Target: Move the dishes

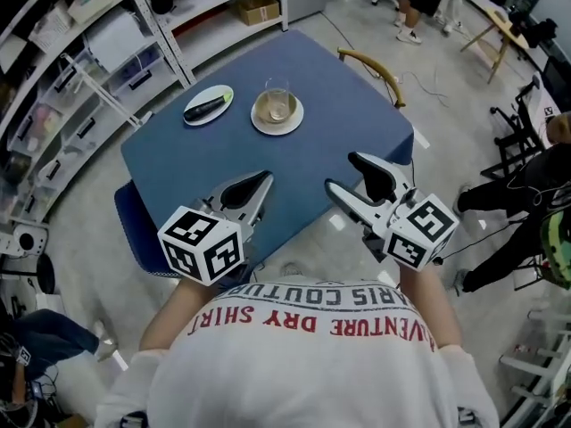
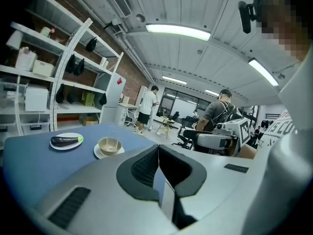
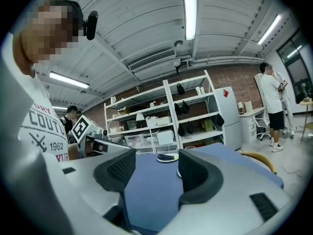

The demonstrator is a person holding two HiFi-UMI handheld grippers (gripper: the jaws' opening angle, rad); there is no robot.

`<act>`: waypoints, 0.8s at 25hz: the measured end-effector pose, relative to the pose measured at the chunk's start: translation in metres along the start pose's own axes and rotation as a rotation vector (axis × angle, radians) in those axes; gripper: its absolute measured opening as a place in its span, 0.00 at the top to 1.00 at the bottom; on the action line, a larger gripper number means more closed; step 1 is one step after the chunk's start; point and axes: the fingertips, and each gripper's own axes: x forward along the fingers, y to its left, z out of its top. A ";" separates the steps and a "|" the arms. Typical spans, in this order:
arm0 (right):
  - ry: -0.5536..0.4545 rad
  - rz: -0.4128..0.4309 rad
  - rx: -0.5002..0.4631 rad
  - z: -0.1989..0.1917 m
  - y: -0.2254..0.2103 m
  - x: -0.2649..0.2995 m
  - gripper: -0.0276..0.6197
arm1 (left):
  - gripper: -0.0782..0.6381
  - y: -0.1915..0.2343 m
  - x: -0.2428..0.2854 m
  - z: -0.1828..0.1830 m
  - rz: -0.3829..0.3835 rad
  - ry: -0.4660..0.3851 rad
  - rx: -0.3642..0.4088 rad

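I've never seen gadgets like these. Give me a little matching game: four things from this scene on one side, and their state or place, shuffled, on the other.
Things:
1. left gripper
2. right gripper
3. eggplant
4. glass cup

States or places:
A. stands on the saucer
B. jaws apart, nothing between them
C. lies on the green-rimmed plate
D. jaws together, empty

Pairs: 1-D, 2-B, 3-C, 4-A.

The right gripper (image 3: pixel 155 170) stands wide and empty, facing the blue table (image 3: pixel 146 199).
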 end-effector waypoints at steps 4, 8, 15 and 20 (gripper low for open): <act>0.030 -0.017 -0.039 -0.010 -0.029 0.024 0.52 | 0.85 0.023 0.017 -0.001 0.025 0.010 -0.015; 0.110 -0.034 -0.132 -0.028 -0.060 0.053 0.50 | 0.85 0.048 0.024 -0.006 0.078 0.016 -0.034; 0.184 0.085 -0.183 -0.035 -0.096 0.110 0.50 | 0.85 0.081 0.025 -0.007 0.252 -0.013 -0.102; 0.210 0.128 -0.187 -0.032 -0.122 0.153 0.50 | 0.85 0.111 0.019 0.000 0.368 -0.035 -0.157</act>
